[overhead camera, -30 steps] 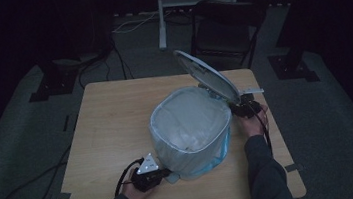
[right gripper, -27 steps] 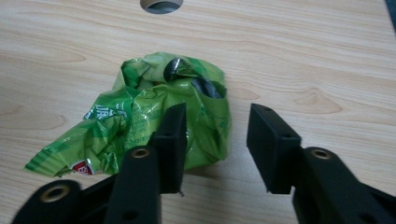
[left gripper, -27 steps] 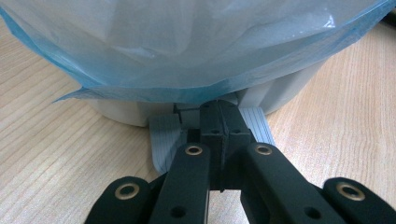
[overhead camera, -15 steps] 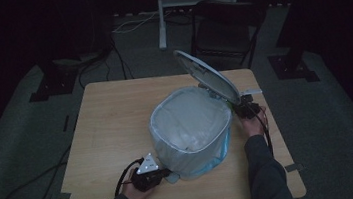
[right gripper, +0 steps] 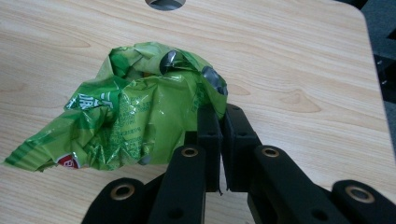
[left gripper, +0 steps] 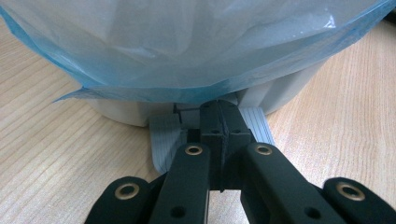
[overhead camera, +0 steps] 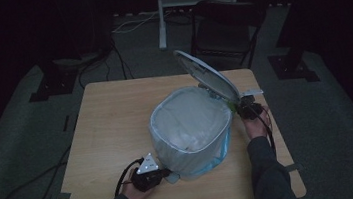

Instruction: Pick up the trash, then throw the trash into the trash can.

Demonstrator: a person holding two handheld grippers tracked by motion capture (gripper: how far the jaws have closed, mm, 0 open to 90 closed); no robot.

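A white pedal bin (overhead camera: 190, 128) lined with a blue-edged plastic bag (left gripper: 196, 42) stands mid-table, and its round lid (overhead camera: 207, 76) is tilted up on the right. My left gripper (overhead camera: 160, 174) sits at the bin's near foot. Its jaws are shut and their tips (left gripper: 222, 109) rest over the grey ribbed pedal (left gripper: 163, 135). My right gripper (overhead camera: 243, 109) is beside the bin's right rim, under the raised lid. It is shut on a crumpled green wrapper (right gripper: 126, 112), held just above the wood by the right gripper (right gripper: 219, 116).
The wooden table (overhead camera: 111, 117) is bare to the left of the bin and behind it. A dark chair (overhead camera: 227, 28) and a white stand (overhead camera: 161, 15) are beyond the far edge. Cables (overhead camera: 33, 186) trail on the floor at left.
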